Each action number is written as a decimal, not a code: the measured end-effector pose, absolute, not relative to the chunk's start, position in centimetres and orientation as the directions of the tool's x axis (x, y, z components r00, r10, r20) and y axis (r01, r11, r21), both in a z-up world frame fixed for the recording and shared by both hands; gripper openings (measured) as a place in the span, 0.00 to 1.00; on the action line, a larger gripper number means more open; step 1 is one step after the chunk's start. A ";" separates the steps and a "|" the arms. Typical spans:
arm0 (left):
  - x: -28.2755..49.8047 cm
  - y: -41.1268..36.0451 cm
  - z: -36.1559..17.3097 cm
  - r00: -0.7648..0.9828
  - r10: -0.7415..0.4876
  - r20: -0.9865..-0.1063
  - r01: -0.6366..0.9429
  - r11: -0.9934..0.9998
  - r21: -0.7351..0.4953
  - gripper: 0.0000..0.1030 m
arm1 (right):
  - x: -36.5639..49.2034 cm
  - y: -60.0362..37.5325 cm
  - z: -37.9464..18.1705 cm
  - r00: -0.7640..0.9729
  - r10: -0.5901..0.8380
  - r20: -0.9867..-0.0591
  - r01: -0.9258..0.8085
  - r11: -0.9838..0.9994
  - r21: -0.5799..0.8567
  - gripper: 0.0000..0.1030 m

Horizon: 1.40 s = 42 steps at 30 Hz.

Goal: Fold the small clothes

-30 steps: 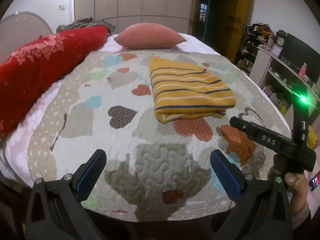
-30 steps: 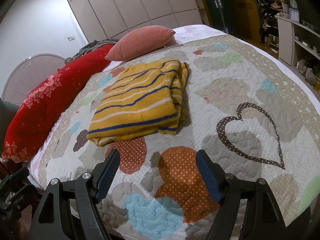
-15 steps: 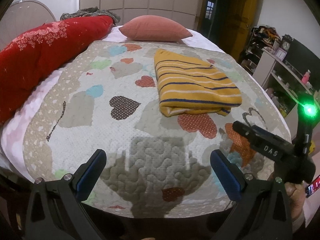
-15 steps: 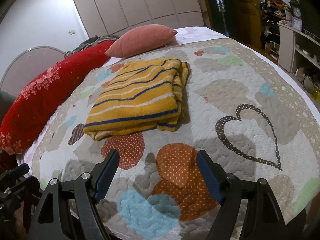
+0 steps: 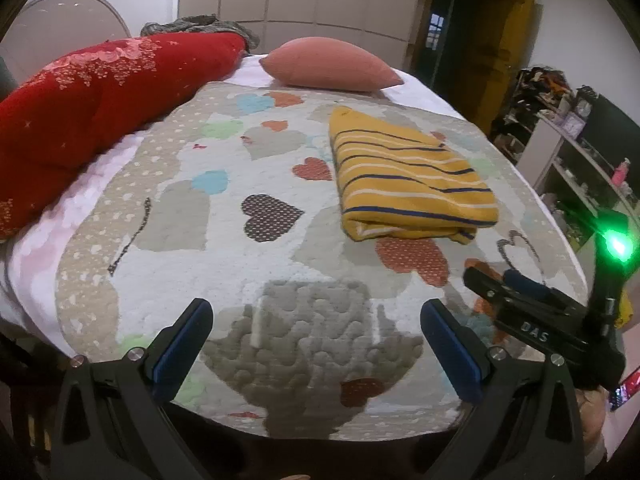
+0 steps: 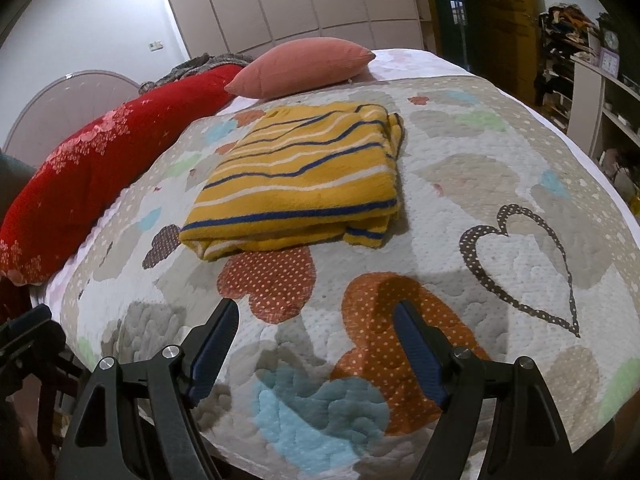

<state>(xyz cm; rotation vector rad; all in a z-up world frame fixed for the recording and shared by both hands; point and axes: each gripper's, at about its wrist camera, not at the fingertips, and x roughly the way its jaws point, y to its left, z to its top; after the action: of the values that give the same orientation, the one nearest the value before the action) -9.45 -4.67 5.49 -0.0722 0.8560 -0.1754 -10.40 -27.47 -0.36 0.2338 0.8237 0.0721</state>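
A yellow garment with blue and white stripes [image 5: 408, 178] lies folded into a thick rectangle on the heart-patterned quilt [image 5: 256, 264]; it also shows in the right wrist view [image 6: 304, 176]. My left gripper [image 5: 316, 320] is open and empty, above the near edge of the quilt, well short of the garment. My right gripper [image 6: 316, 320] is open and empty, over the orange heart patches just in front of the garment. The right gripper's body also shows in the left wrist view [image 5: 536, 320], at the right with a green light.
A long red cushion [image 5: 92, 108] lies along the left side of the bed. A pink pillow [image 5: 332, 66] sits at the head. Shelves with clutter [image 5: 580, 152] stand to the right of the bed. Wardrobe doors [image 6: 288, 0] line the back wall.
Both grippers have drawn a little nearer the garment and tilted. The garment has not moved. Both grippers stay open.
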 end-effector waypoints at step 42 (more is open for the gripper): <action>-11.1 -4.1 4.5 0.668 -0.083 -0.739 0.090 0.996 -0.030 1.00 | -11.1 -24.6 0.9 0.697 0.074 -0.714 0.012 0.993 0.115 0.83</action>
<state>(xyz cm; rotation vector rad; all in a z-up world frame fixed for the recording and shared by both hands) -11.11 -4.10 4.50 0.0094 0.8335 -0.0972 -11.12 -24.56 0.90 0.1140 0.7998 0.0347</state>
